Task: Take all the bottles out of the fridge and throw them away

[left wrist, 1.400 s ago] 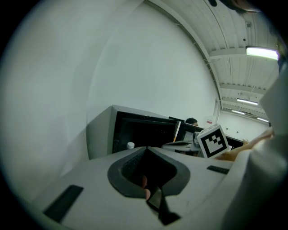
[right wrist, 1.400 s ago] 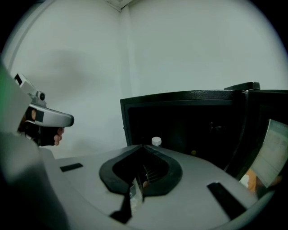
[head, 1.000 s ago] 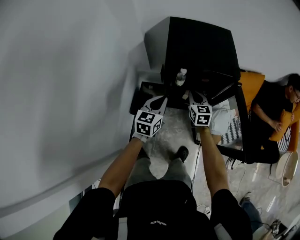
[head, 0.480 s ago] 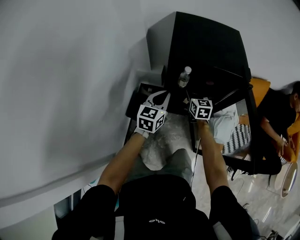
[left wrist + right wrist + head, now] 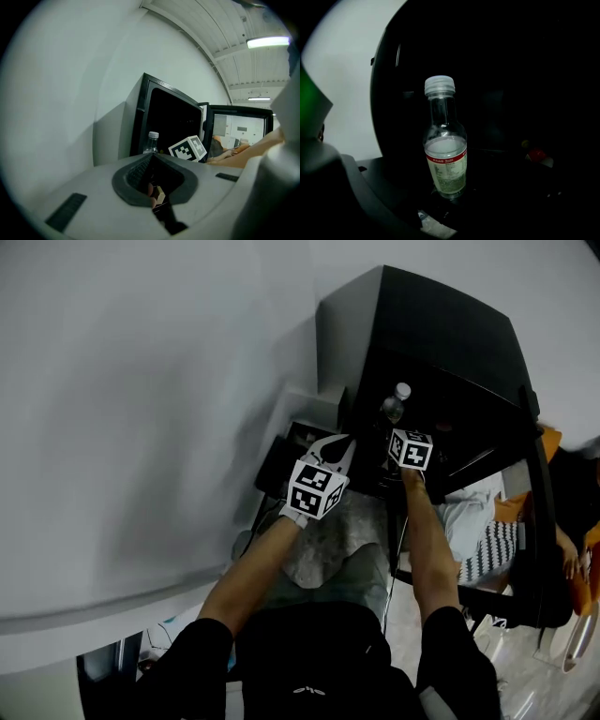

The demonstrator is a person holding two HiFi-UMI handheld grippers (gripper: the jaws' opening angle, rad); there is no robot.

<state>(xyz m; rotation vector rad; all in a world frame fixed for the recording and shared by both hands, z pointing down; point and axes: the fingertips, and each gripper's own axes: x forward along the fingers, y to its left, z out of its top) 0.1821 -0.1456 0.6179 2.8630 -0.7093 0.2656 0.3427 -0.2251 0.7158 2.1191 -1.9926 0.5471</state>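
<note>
**Q:** One bottle? Where?

**A:** One clear bottle (image 5: 445,150), upright at the front edge of the open black fridge (image 5: 422,324), free room round it. My right tongs (image 5: 401,430) just opened wide, bottle straight ahead, untouched. Left tongs (image 5: 339,442) closed, empty, left of it. Fridge door (image 5: 531,521) swung right, wall (image 5: 141,381) left.

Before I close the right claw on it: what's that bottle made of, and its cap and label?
The bottle is clear and glossy, see-through at the neck; it could be glass or hard plastic, and I can't tell which. The cap is white and matte with ribbed sides, likely plastic. The label is a pale printed wrap with a red band, either paper or film.
</note>
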